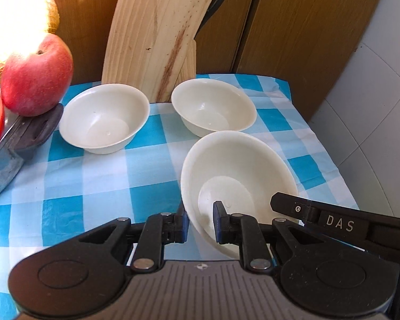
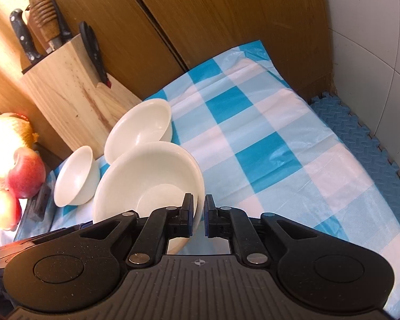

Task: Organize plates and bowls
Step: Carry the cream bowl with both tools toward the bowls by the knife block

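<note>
At the left, apples (image 1: 37,77) are stacked on a dark tray (image 1: 26,133), just beside a small bowl (image 1: 104,118). A second small bowl (image 1: 213,108) stands in front of the knife block (image 1: 157,34). Nearest the cameras, the large bowl (image 1: 237,176) is held tilted over the checked cloth (image 1: 93,186). The left gripper (image 1: 201,224) is clamped on its near rim, one pad inside and one outside. The right gripper (image 2: 198,217) is clamped on the opposite rim in the same manner. It is judged that nesting with the small bowls is in hand. The bowl should be kept level, both grips held evenly, and the neighbouring rims cleared before lowering.
</note>
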`<state>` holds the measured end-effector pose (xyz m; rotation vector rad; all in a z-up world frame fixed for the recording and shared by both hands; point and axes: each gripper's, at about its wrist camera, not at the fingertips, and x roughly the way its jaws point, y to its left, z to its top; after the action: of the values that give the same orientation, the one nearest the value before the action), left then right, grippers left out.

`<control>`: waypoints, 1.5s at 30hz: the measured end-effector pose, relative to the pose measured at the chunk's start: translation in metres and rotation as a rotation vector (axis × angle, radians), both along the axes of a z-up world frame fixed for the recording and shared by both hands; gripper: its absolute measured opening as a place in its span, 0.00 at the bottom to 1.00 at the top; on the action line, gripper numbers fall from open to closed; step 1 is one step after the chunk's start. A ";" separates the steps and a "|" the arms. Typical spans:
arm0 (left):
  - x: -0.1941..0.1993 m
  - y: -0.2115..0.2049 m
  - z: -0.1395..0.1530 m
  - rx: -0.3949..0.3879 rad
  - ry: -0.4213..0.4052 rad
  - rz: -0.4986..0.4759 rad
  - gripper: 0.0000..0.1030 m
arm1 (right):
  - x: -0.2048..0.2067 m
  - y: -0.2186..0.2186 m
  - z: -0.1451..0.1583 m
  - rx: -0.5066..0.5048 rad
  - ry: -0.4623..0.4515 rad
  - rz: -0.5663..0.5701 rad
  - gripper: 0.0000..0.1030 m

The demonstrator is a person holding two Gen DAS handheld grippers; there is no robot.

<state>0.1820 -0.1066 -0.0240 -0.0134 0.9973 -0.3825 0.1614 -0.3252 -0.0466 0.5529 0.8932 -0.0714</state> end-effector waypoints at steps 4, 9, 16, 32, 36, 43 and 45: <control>-0.011 0.034 0.003 -0.008 0.009 0.057 0.13 | -0.008 0.037 0.003 -0.022 0.005 0.077 0.11; -0.019 0.059 0.008 -0.007 -0.011 0.093 0.13 | -0.016 0.075 0.007 -0.032 0.004 0.142 0.12; -0.004 0.060 -0.014 0.005 0.036 0.090 0.14 | -0.013 0.107 0.006 -0.077 -0.003 0.182 0.14; 0.018 0.094 0.006 -0.117 0.048 0.185 0.26 | -0.004 0.071 0.005 -0.052 -0.021 0.116 0.34; 0.025 0.096 0.004 -0.145 0.058 0.226 0.30 | -0.003 0.060 0.011 -0.030 -0.062 0.069 0.36; 0.043 0.102 -0.001 -0.196 0.059 0.329 0.34 | 0.013 0.061 0.019 -0.015 -0.107 0.035 0.42; 0.047 0.101 -0.003 -0.217 0.059 0.346 0.34 | 0.020 0.065 0.021 -0.005 -0.124 0.038 0.46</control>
<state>0.2289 -0.0058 -0.0274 -0.3904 0.9863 -0.1716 0.1812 -0.2604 -0.0251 0.5298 0.7820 -0.0045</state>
